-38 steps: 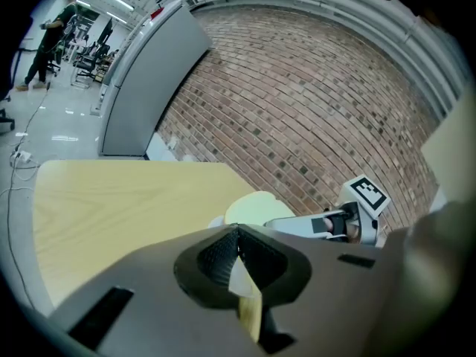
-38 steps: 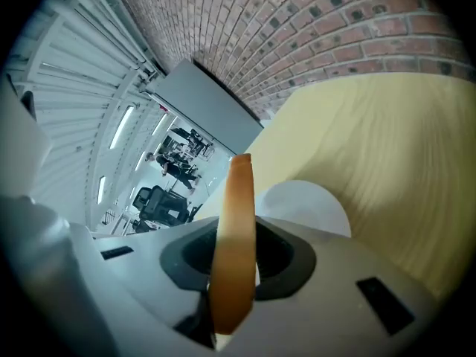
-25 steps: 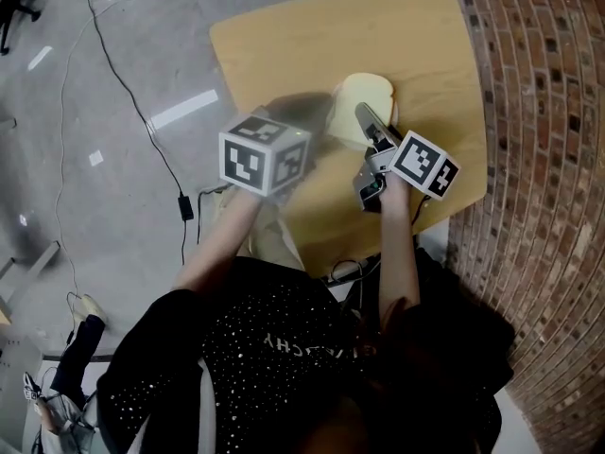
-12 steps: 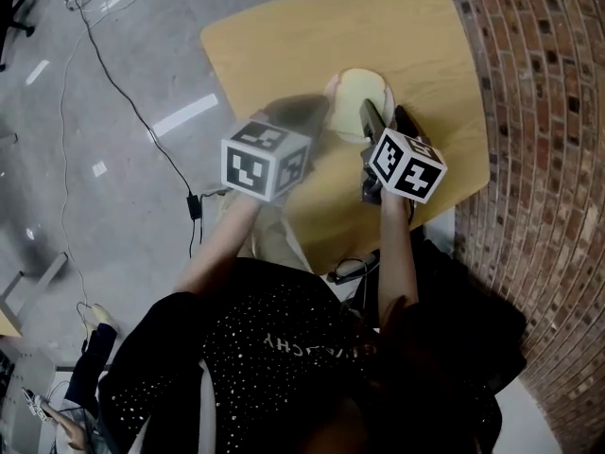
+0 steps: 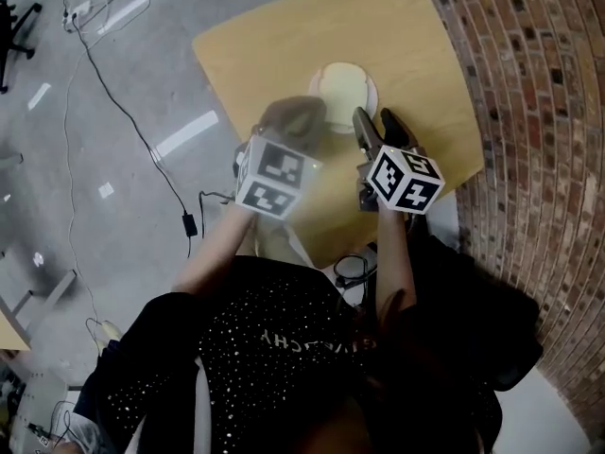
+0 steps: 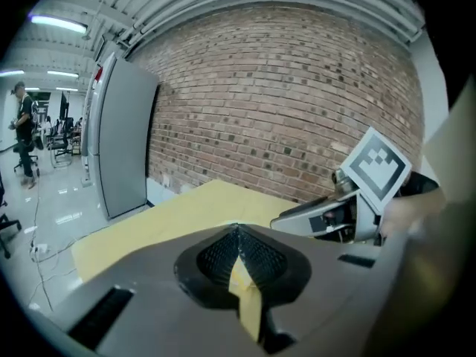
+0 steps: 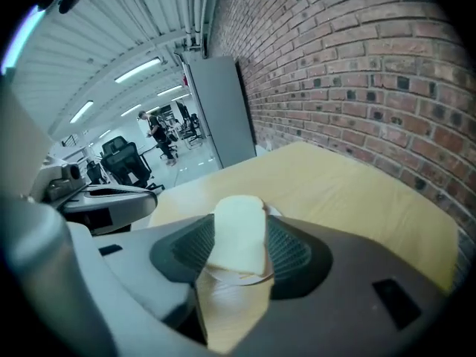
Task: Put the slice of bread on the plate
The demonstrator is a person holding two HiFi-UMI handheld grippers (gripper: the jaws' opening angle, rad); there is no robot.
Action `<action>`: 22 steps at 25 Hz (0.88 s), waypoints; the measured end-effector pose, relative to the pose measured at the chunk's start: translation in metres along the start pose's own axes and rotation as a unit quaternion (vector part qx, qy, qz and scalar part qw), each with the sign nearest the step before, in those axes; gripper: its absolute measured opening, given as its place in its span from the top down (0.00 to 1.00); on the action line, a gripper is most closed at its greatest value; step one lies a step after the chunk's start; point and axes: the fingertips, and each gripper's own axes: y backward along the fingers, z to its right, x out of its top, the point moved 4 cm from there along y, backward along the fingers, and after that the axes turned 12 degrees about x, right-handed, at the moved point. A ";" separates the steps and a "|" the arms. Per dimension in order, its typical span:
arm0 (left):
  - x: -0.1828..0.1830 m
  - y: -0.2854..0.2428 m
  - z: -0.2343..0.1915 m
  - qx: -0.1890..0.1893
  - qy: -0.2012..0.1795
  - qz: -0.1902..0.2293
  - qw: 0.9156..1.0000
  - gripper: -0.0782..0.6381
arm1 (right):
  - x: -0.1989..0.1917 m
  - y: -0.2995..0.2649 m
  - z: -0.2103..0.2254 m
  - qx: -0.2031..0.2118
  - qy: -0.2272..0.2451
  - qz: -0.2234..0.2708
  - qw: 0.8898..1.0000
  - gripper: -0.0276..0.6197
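The pale slice of bread (image 5: 342, 83) lies flat on the small round plate (image 5: 370, 96) in the middle of the wooden table (image 5: 416, 45). My right gripper (image 5: 376, 121) hovers just short of the plate; its jaws are parted and closing, with nothing between them. In the right gripper view the bread (image 7: 239, 222) and plate (image 7: 236, 277) show through the gap of the right gripper (image 7: 238, 248). My left gripper (image 5: 304, 112), blurred, hangs left of the plate. In the left gripper view the left gripper (image 6: 238, 233) has its tips together and holds nothing.
A brick wall (image 5: 539, 112) runs along the table's right side. Cables (image 5: 113, 74) trail over the grey floor on the left. The person's torso fills the bottom of the head view. A grey cabinet (image 6: 126, 147) stands beyond the table.
The right gripper let go of the bread, which now lies on the plate, and its jaws opened. Both grippers drew back toward the person, rose and rolled.
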 end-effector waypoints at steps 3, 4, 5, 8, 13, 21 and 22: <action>0.008 0.015 0.008 -0.012 0.035 -0.006 0.999 0.88 | 0.003 0.022 -0.014 -0.006 0.014 0.012 1.000 0.93; 0.011 0.020 0.010 -0.015 0.042 -0.008 0.999 0.88 | 0.004 0.028 -0.020 -0.004 0.023 0.013 1.000 0.94; 0.014 0.025 0.011 -0.015 0.045 -0.010 0.999 0.88 | 0.006 0.034 -0.026 0.001 0.033 0.014 0.999 0.94; 0.019 0.038 0.018 -0.012 0.039 -0.014 0.999 0.88 | 0.009 0.053 -0.040 0.007 0.053 0.024 0.998 0.94; 0.016 0.056 0.036 -0.008 0.036 -0.029 0.999 0.88 | -0.002 0.087 -0.047 0.013 0.010 0.064 0.998 0.94; 0.018 0.055 0.053 -0.024 0.014 -0.021 0.999 0.88 | -0.003 0.104 -0.043 -0.017 -0.006 0.109 0.994 0.94; 0.020 0.053 0.055 -0.026 0.013 -0.019 0.999 0.88 | -0.002 0.106 -0.041 -0.023 -0.005 0.116 0.993 0.94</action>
